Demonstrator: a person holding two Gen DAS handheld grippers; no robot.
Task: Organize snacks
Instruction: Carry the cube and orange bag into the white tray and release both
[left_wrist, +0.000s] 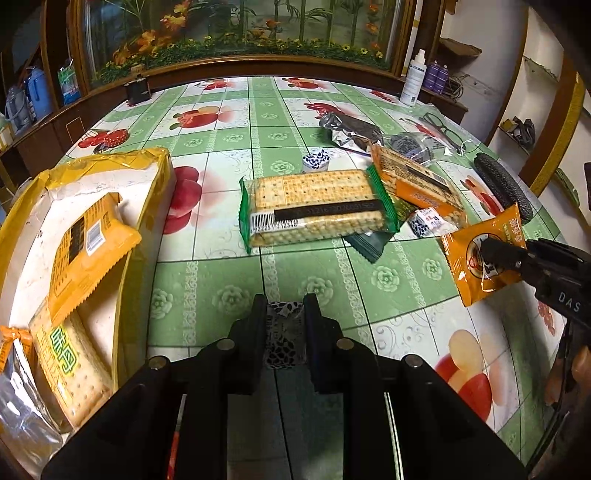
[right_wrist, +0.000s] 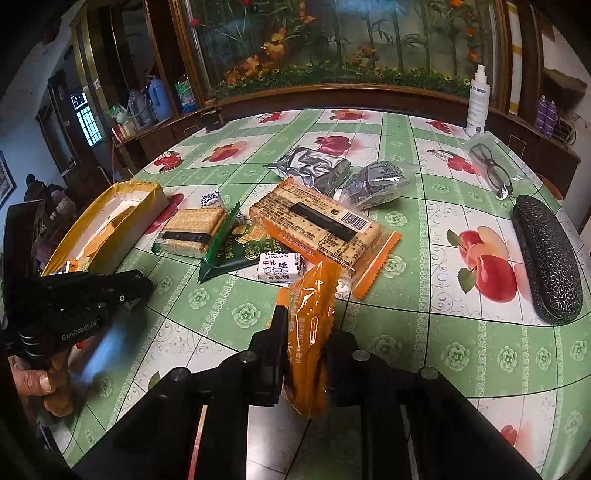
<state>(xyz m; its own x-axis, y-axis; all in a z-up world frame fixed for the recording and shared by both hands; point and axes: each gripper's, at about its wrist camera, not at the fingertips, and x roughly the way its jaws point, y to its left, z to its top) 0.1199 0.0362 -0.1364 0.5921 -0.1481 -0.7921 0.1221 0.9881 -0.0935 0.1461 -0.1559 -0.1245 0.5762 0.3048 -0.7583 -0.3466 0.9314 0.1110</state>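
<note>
At the bottom of the left wrist view, my left gripper (left_wrist: 285, 306) is shut on a small black-and-white patterned candy (left_wrist: 284, 334), just above the green fruit-print tablecloth (left_wrist: 207, 295). My right gripper (right_wrist: 306, 326) is shut on a small orange snack packet (right_wrist: 312, 314) that stands on edge between its fingers. The same packet (left_wrist: 480, 273) shows at the right of the left wrist view, pinched by the right gripper (left_wrist: 491, 253). A yellow box (left_wrist: 147, 229) at the left holds several cracker packs. In the right wrist view the left gripper (right_wrist: 146, 286) is close to the yellow box (right_wrist: 147, 192).
Mid-table lie a green-edged cracker pack (left_wrist: 314, 206), an orange cracker pack (right_wrist: 317, 225), a flat green packet (right_wrist: 240, 254), two wrapped milk candies (right_wrist: 280, 267) (left_wrist: 316, 160), a silver packet (right_wrist: 310, 166) and a dark packet (right_wrist: 376, 181). Glasses (right_wrist: 491, 166), a black case (right_wrist: 546, 258) and a spray bottle (right_wrist: 478, 103) sit at the right.
</note>
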